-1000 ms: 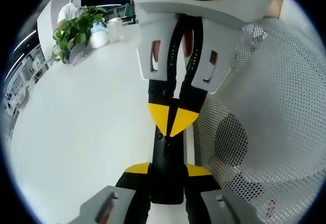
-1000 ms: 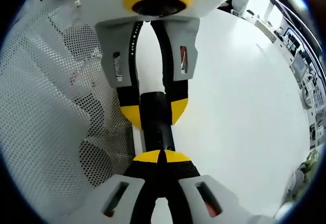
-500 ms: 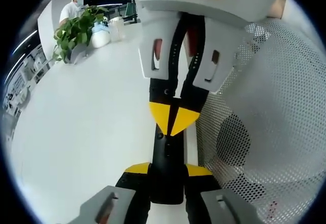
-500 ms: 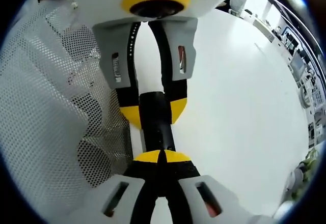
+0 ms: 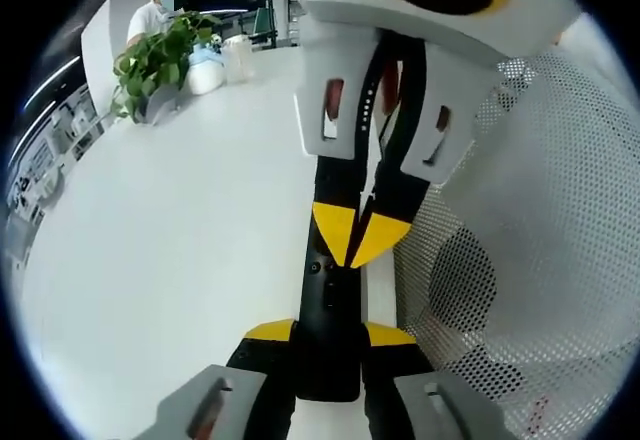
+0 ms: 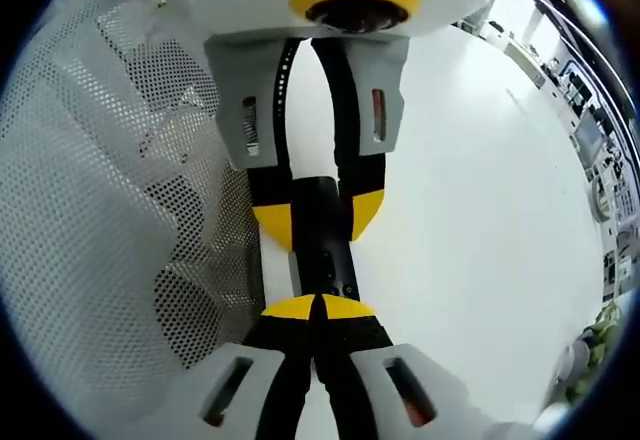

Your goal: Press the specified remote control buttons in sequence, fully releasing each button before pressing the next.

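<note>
A slim black remote control [image 5: 330, 295] lies lengthwise between my left gripper's [image 5: 330, 332] yellow-tipped jaws, which are shut on its sides above the white table [image 5: 180, 240]. From the top of the left gripper view my right gripper [image 5: 355, 238] reaches in, shut, its joined yellow tips on the remote's top face. In the right gripper view my right gripper [image 6: 315, 307] is shut at the near end of the remote [image 6: 325, 255]. Small buttons show on the remote there. Facing it, the left gripper [image 6: 320, 222] clasps the remote's far part.
A person's white mesh garment [image 5: 540, 240] [image 6: 100, 210] is close beside the remote. A potted green plant [image 5: 155, 60] and white containers [image 5: 205, 68] stand at the table's far end, with a person behind them. Open tabletop [image 6: 480, 210] lies on the other side.
The right gripper has shifted slightly sideways over the remote, and a bit more of the remote's face shows in the right gripper view. The left gripper's hold is unchanged.
</note>
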A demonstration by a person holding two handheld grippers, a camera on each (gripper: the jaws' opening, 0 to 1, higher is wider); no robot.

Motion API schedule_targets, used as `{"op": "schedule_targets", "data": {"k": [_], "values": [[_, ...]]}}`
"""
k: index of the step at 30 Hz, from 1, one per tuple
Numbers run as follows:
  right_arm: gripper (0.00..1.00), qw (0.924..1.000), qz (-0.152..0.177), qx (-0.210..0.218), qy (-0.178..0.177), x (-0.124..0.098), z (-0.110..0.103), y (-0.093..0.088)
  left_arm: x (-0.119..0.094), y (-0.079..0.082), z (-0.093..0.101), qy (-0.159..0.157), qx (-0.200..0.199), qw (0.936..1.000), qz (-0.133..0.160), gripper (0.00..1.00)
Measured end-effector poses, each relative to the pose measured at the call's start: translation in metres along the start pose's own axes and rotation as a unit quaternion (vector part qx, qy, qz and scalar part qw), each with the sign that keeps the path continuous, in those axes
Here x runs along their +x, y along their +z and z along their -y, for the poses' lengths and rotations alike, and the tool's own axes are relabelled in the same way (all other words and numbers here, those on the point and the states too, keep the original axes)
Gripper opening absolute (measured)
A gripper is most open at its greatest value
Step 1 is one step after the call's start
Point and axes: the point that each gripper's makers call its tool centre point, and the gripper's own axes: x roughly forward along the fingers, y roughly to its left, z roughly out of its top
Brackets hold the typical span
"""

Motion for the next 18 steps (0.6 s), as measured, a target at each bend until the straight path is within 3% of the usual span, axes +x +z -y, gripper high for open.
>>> {"op": "schedule_targets", "data": {"k": [10,15,18], "values": [[0.00,0.9982,-0.004,-0.059,-0.003,0.0000,-0.0039,0.0011,-0.0003,0.0007,0.0002,-0.002,-0.008,1.0000,0.003,0.24],[0.00,0.9921,-0.008,-0.125,-0.010,0.0004,-0.0052,0.0016,-0.0010,0.0009,0.0006,-0.002,-0.013,0.9999,0.005,0.24],[0.00,0.9896,-0.007,-0.143,-0.010,0.0004,-0.0062,0.0015,-0.0009,0.0007,0.0005,-0.002,-0.012,0.9999,0.005,0.24]]}}
